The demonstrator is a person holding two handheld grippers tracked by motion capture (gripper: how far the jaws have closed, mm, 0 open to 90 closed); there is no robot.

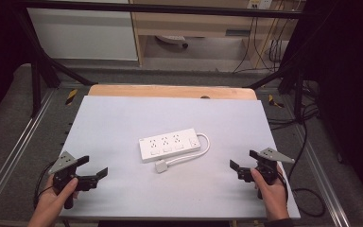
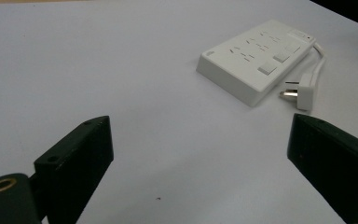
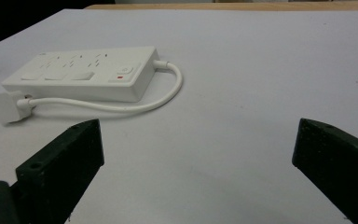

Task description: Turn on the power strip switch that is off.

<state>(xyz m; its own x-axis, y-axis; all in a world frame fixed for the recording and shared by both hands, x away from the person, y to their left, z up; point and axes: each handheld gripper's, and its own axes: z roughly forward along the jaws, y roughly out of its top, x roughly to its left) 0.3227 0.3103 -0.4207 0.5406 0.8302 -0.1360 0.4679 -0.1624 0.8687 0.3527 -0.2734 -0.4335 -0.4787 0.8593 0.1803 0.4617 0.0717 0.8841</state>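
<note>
A white power strip point(image 1: 170, 145) lies flat in the middle of the white table top point(image 1: 123, 118), its short white cable point(image 1: 203, 149) looping from the right end round to a white plug point(image 1: 160, 166) in front of it. The left gripper point(image 1: 93, 166) is held at the front left, open and holding nothing, well apart from the strip. At the front right, the right gripper point(image 1: 243, 160) is open too, nothing between its jaws. In the left gripper view the strip point(image 2: 256, 60) and plug point(image 2: 303, 91) lie ahead to the right. In the right gripper view the strip point(image 3: 81, 72) and plug point(image 3: 7, 107) lie ahead to the left.
The white table top rests on a wooden board point(image 1: 170, 91) inside a black metal frame point(image 1: 38, 71). Black cables point(image 1: 307, 142) trail on the floor at the right. Shelving and a white cabinet point(image 1: 82, 33) stand beyond the table's far edge.
</note>
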